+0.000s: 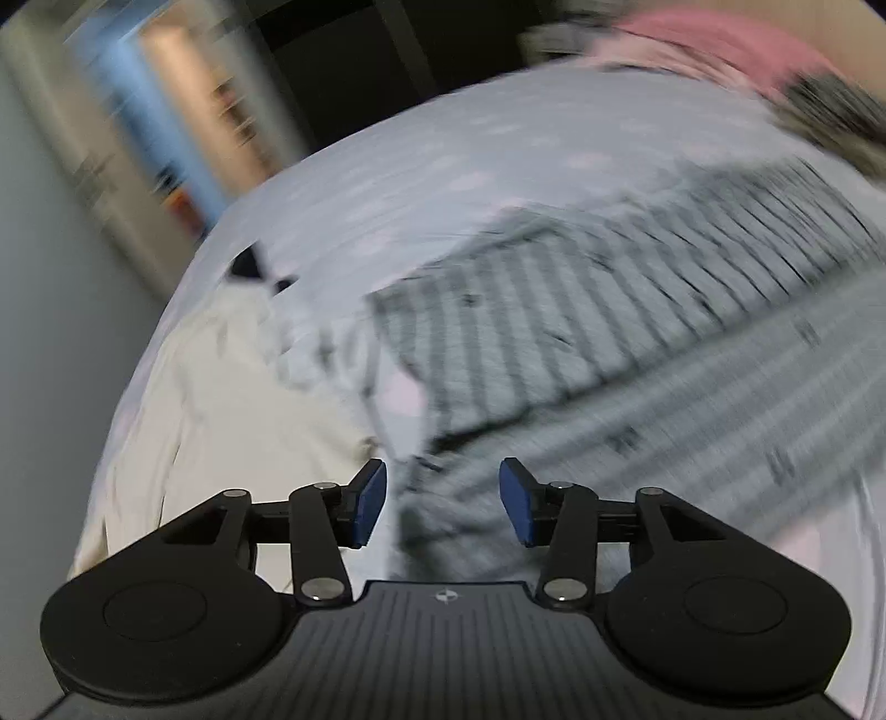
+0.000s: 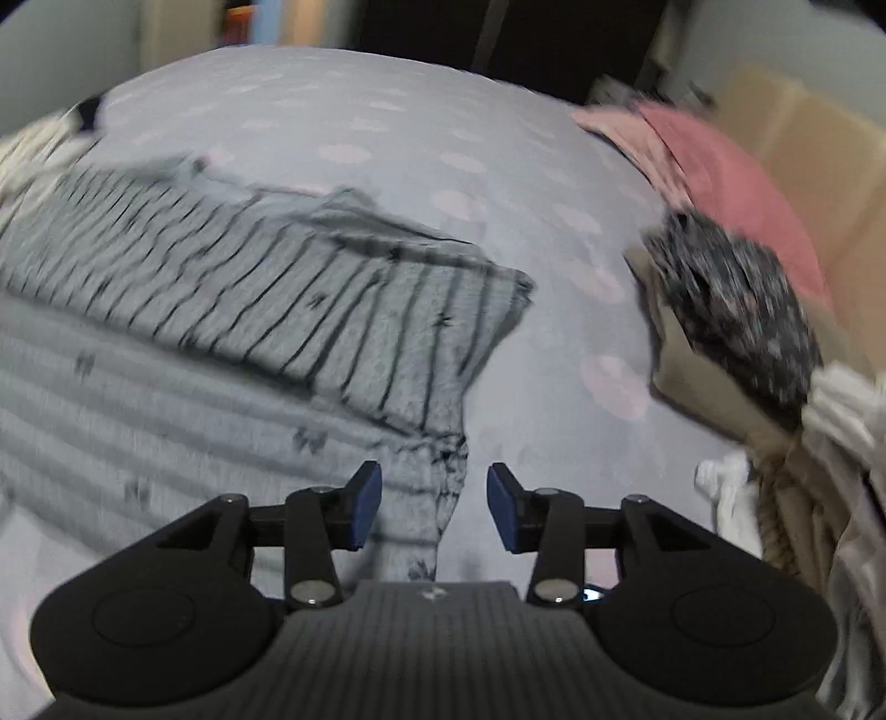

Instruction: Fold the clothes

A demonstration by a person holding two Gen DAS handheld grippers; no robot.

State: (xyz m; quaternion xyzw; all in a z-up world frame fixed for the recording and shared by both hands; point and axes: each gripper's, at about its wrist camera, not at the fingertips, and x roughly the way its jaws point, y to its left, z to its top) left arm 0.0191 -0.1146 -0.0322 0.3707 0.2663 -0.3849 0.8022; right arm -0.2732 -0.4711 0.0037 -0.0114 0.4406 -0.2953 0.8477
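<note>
On the bed, a pale sheet with faint pink dots (image 2: 387, 111) covers the whole work surface, and a grey striped garment (image 2: 266, 310) lies spread across it. Both views are motion-blurred, so fine detail is unreliable.

Right wrist view: the right gripper (image 2: 434, 507) is released, its blue pads parted with a clear gap between them, nothing gripped. A narrow lower edge of the striped garment hangs or lies directly ahead of the gap; whether the pads touch it cannot be told. The garment shows one layer with dark thin stripes turned over a paler layer with broad faint bands. To the right, apart from the garment, sits a pile of other clothing: a pink item (image 2: 736, 183) at the back, a dark speckled item (image 2: 736, 310) on a tan item (image 2: 714, 387), and white fabric (image 2: 847, 410) nearest the camera.

Left wrist view: the left gripper (image 1: 443, 501) is likewise released, pads apart and empty. The same striped garment (image 1: 581, 310) lies ahead and to the right, its near edge just beyond the pads. A cream cloth (image 1: 221, 399) lies to the left on the sheet (image 1: 415, 166), beside the garment. The pink item (image 1: 720, 39) appears at the far right edge.
</note>
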